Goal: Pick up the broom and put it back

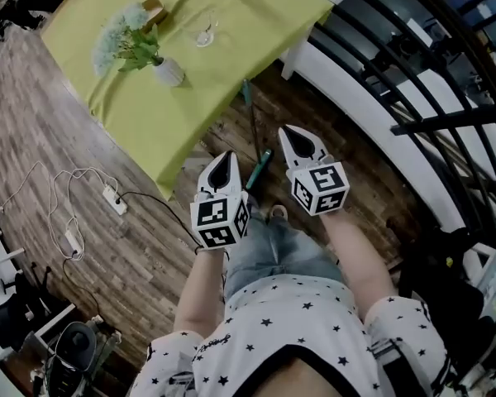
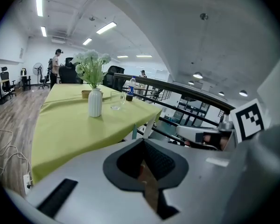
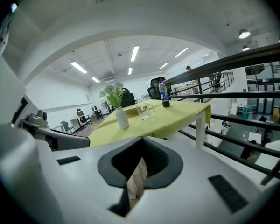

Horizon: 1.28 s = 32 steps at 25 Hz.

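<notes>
1. Over wood floor (image 1: 107, 255), beside table (image 1: 140, 126) w/ green cloth, both grippers are hanging side by side.
2. L gripper (image 1: 223, 162): jaws are sitting together, nothing btwn them.
3. R gripper (image 1: 302, 141): jaws are likewise sitting closed, empty.
4. Green-handled broom (image 1: 259, 169) is showing btwn the two grippers, near table's edge, apart from both.

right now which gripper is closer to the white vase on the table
Left. The left gripper hovers by the near corner of the tablecloth, below-right of the white vase in the head view; the right gripper is farther right, over the floor.
</notes>
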Motion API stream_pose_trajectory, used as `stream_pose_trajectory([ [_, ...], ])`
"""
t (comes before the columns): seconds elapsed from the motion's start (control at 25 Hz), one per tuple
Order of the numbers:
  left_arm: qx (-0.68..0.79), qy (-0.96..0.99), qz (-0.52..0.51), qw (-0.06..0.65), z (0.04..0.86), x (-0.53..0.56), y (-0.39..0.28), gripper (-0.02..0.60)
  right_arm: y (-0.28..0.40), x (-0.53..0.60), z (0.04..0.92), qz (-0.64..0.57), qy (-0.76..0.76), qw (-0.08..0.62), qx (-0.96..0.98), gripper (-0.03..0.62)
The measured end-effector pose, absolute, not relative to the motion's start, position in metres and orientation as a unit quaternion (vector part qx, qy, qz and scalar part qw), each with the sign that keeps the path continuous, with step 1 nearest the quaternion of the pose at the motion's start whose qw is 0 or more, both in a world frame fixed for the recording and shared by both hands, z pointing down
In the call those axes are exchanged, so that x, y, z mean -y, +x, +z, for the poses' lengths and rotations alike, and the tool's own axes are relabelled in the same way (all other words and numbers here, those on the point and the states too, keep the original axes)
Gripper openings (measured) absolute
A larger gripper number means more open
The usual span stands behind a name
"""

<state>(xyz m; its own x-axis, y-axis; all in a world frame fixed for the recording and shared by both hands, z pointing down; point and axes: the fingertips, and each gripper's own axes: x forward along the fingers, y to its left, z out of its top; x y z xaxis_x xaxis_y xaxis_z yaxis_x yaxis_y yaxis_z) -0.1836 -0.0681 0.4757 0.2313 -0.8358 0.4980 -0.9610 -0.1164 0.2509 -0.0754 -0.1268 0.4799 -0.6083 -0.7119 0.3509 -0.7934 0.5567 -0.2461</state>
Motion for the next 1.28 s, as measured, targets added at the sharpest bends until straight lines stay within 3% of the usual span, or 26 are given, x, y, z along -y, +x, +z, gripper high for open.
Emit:
stream_pose_trajectory([
  [0.48, 0.601, 0.732, 0.122, 0.295, 0.53, 0.11, -0.202, 0.012, -0.114, 0.184, 0.561, 0.192, 0.421, 0.148, 0.874, -0.001],
  [1.0, 0.593, 0.723, 0.146, 0.324, 0.577, 0.117, -0.221, 0.012, -0.148, 0.227, 0.628, 0.209, 0.389, 0.177, 0.88, 0.126],
  [1.28, 0.596, 0.719, 0.146, 0.328, 0.589, 0.129, -0.234, 0.012, -0.163, 0.251, 0.653, 0.207, 0.387, 0.198, 0.876, 0.143],
])
